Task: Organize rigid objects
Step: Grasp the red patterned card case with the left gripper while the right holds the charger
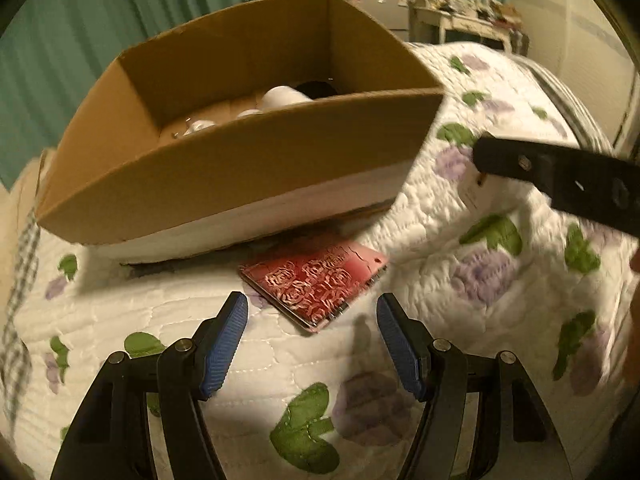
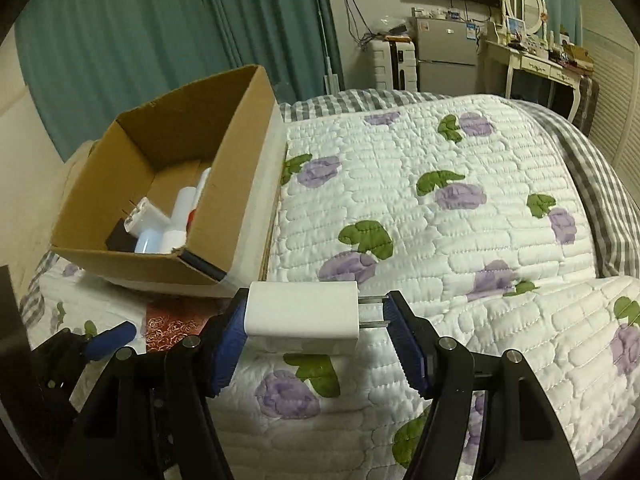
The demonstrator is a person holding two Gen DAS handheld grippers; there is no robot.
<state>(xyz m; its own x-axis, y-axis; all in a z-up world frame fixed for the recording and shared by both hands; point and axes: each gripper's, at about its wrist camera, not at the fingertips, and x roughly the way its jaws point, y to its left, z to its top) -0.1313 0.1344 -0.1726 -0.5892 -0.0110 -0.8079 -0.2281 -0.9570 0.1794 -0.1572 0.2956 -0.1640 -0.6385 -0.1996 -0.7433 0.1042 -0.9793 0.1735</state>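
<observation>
My right gripper (image 2: 314, 332) is shut on a white plug adapter (image 2: 302, 312), its prongs against the right pad, held above the quilt. My left gripper (image 1: 312, 340) is open and empty, just in front of a red rose-patterned notebook (image 1: 316, 284) that lies on the quilt before the cardboard box (image 1: 240, 168). The notebook also shows in the right wrist view (image 2: 170, 322). The box (image 2: 236, 184) holds several white bottles (image 2: 180, 216), another white adapter (image 2: 146, 216) and a dark item. The right gripper's arm (image 1: 560, 180) crosses the left wrist view.
The bed carries a white quilt (image 2: 440, 220) with purple flowers and green leaves. Green curtains (image 2: 160, 40) hang behind the box. A small fridge (image 2: 446, 56), a dresser with mirror (image 2: 532, 64) and a TV stand at the far wall.
</observation>
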